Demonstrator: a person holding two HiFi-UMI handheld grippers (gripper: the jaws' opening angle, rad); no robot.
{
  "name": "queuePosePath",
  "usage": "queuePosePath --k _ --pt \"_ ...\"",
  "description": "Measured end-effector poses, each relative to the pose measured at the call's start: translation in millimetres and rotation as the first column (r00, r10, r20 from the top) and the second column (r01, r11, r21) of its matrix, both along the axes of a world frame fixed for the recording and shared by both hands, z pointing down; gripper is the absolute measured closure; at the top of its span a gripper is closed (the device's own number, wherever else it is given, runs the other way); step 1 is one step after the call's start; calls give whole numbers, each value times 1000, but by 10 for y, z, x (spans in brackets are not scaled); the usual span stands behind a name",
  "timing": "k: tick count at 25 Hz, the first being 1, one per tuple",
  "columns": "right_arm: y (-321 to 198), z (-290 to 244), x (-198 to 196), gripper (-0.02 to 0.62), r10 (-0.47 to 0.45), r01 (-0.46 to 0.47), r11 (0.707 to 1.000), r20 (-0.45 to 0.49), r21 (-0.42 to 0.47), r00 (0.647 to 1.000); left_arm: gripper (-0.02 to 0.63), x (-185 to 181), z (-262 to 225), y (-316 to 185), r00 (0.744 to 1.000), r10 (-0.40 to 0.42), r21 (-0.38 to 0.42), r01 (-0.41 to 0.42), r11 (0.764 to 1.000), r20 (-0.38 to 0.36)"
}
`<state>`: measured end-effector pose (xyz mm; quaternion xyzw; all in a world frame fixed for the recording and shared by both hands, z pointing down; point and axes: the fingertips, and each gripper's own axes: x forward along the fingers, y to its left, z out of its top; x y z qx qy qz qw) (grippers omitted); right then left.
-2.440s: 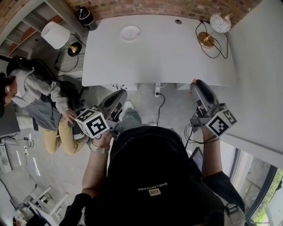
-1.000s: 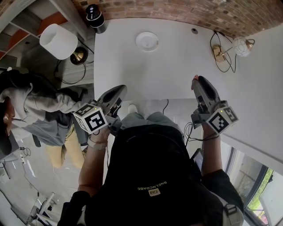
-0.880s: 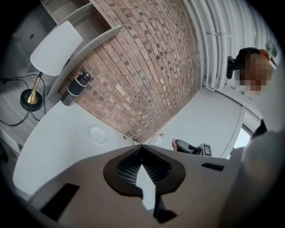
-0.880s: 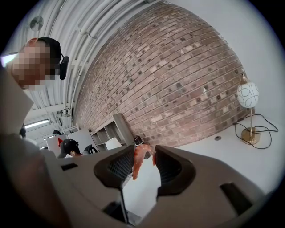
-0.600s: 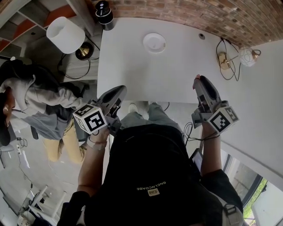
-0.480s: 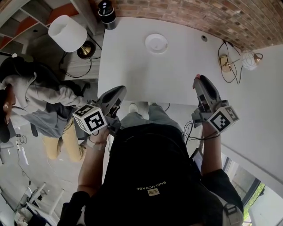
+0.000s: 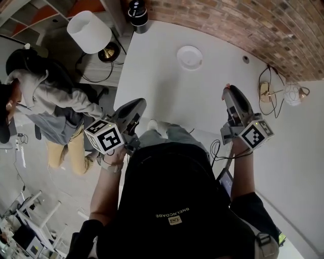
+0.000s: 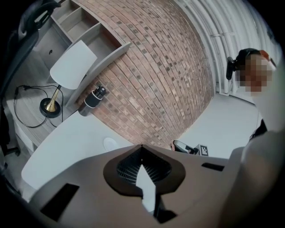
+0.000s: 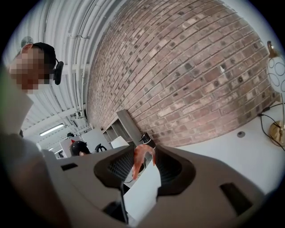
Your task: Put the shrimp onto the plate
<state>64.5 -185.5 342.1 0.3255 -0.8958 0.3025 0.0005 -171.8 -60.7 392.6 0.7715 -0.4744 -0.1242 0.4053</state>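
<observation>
A small round white plate (image 7: 190, 57) lies on the white table (image 7: 167, 86), toward its far side; it also shows in the left gripper view, plate (image 8: 110, 143). My right gripper (image 7: 226, 92) hangs over the table's near right part, shut on a pink-orange shrimp (image 9: 139, 161) that curls up between the jaw tips of the right gripper (image 9: 142, 152). A pink speck of the shrimp (image 7: 226, 87) shows at those tips from above. My left gripper (image 7: 138, 104) is at the table's near left edge, shut, the left gripper (image 8: 141, 148) holding nothing.
A brick wall (image 7: 243, 25) runs behind the table. A black cylinder (image 7: 137, 9) stands at the far left corner, a white-shaded lamp (image 7: 90, 31) beside it. A globe desk lamp (image 7: 292, 93) with cables sits at the right. A seated person (image 7: 45, 101) is left of the table.
The table and plate have drifted rightward and nearer in the head view. Both grippers keep their places in the picture, and the right one still holds the shrimp.
</observation>
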Motion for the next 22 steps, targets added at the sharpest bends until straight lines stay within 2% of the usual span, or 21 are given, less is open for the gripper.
queuePosePath --k 11,17,22 --pt "-617 336 -320 445 -178 178 983 -7 -42 984 614 -38 28 -95 986 -166 -30 166 986 19" --pt "-872 557 -501 445 -267 268 958 20 -102 963 614 -34 20 -91 966 -255 -56 258 965 48" --pt "-1074 850 -582 445 -321 323 934 37 -155 946 614 -42 41 -24 940 -335 -77 340 937 64"
